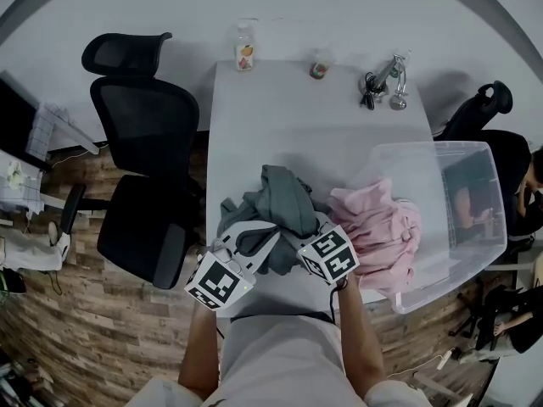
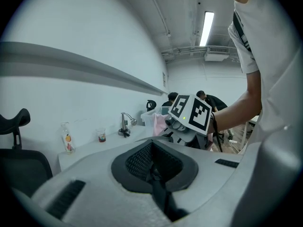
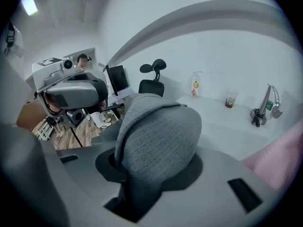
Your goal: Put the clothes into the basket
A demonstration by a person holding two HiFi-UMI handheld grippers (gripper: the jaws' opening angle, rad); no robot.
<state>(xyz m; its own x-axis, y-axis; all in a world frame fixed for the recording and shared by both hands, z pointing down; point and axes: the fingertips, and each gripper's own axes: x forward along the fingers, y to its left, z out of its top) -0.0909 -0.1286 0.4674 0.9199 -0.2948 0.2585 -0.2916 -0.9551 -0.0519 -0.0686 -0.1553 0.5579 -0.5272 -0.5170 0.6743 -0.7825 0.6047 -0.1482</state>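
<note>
The right hand-held gripper (image 3: 138, 188) clamps a fold of the grey sweater (image 1: 284, 202), heaped on the bench (image 1: 288, 108) beside the clear basket (image 1: 475, 193) holding pink clothes (image 1: 377, 227). The left hand-held gripper (image 2: 154, 174) has its jaws together.

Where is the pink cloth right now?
In the head view, the pink cloth lies in the clear plastic basket at the right, beside the grey knitted garment.

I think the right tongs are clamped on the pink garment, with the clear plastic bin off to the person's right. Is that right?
Not quite: the right tongs are clamped on the grey garment, not the pink one. The right gripper view shows grey knit bulging between them. The pink garment lies in the clear plastic bin, which is indeed off to the person's right.
</note>
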